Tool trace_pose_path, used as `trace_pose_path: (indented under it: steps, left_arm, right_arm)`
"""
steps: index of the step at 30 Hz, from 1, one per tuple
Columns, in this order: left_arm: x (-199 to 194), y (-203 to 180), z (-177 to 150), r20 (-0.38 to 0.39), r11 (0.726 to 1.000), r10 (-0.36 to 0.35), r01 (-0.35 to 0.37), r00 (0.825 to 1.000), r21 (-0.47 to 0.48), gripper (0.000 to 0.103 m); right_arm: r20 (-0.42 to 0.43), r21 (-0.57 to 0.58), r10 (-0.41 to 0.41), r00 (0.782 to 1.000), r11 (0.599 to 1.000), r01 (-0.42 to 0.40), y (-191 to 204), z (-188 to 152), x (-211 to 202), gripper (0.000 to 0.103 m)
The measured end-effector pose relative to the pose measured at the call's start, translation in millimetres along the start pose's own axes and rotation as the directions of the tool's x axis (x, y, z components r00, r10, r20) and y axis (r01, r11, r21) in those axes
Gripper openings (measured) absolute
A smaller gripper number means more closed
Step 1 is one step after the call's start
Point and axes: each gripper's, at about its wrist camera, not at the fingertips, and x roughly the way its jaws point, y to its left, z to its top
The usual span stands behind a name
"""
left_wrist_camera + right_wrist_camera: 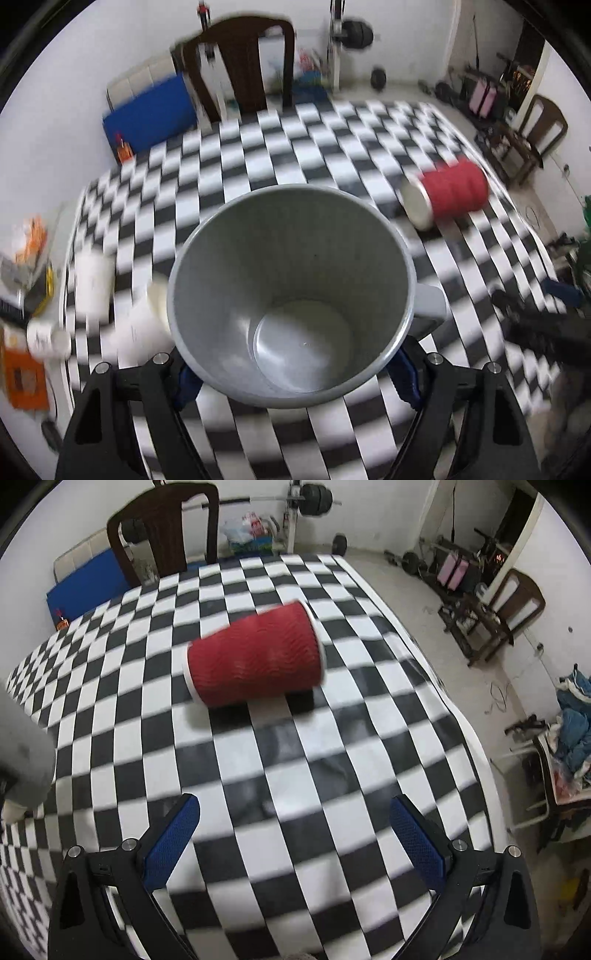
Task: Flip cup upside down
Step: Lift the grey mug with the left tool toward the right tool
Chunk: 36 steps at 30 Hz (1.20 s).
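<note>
One grey cup (291, 295) clamped in left gripper (295, 373), one red cup (255, 653) lying

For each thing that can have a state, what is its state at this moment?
grey mug: held in the left gripper, mouth toward the camera, empty
red paper cup: lying on its side on the checkered tablecloth
left gripper: shut on the grey mug
right gripper: open, holding nothing

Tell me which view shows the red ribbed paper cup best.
Right wrist view: the red ribbed paper cup lies on its side, large and central on the checkered tablecloth. The left wrist view shows it small and blurred at right, beyond the held grey mug.
</note>
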Motion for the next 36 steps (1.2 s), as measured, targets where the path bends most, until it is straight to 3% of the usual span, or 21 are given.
trace_pose_path:
  steps: [3,6,11,14,16,22,29,33,36]
  left_arm:
    - [-6.4,-4.8,-26.3,-0.134,0.998,-0.048,0.043,0.990,-0.041,0.080]
    - [-4.2,-9.5,-45.4,-0.249,0.994,-0.091,0.071,0.964,-0.086,0.080]
    - [31.5,-19.6,-66.3,-0.440,0.981,-0.174,0.117,0.881,-0.155,0.080]
    - [50.3,-25.7,-64.3,-0.494,0.980,-0.175,0.104,0.851,-0.169,0.080]
    - [58.0,-26.7,-55.4,-0.502,0.980,-0.170,0.094,0.848,-0.173,0.080]
    - [75.0,-21.3,-26.6,-0.491,0.985,-0.131,0.056,0.861,-0.164,0.080]
    - [71.0,-17.7,-12.0,-0.492,0.985,-0.127,0.049,0.861,-0.168,0.081]
    - [63.8,-22.7,-13.7,-0.485,0.983,-0.141,0.062,0.863,-0.174,0.094]
    - [55.4,-25.9,-12.3,-0.462,0.983,-0.140,0.067,0.876,-0.169,0.098]
  right_arm:
    - [-0.081,0.005,0.006,0.997,1.000,-0.006,-11.5,-18.3,-7.1,0.103]
    - [-0.138,-0.012,-0.003,0.990,1.000,0.002,-19.2,-31.2,-10.7,0.103]
    - [-0.242,-0.019,0.003,0.970,1.000,-0.008,-32.4,-44.0,-4.8,0.103]
    - [-0.280,-0.016,0.008,0.960,1.000,-0.013,-36.8,-46.5,-2.1,0.103]
    - [-0.283,-0.013,0.013,0.959,1.000,-0.018,-36.8,-43.7,-1.8,0.103]
    - [-0.262,0.012,0.028,0.965,1.000,-0.026,-42.9,-38.3,-10.1,0.103]
    - [-0.238,0.037,0.023,0.971,0.999,-0.015,-52.1,-27.1,-17.1,0.103]
    - [-0.231,0.062,0.019,0.973,0.998,-0.005,-58.4,-26.3,-22.8,0.103]
    - [-0.234,0.075,0.023,0.972,0.997,-0.005,-61.3,-26.3,-25.4,0.103]
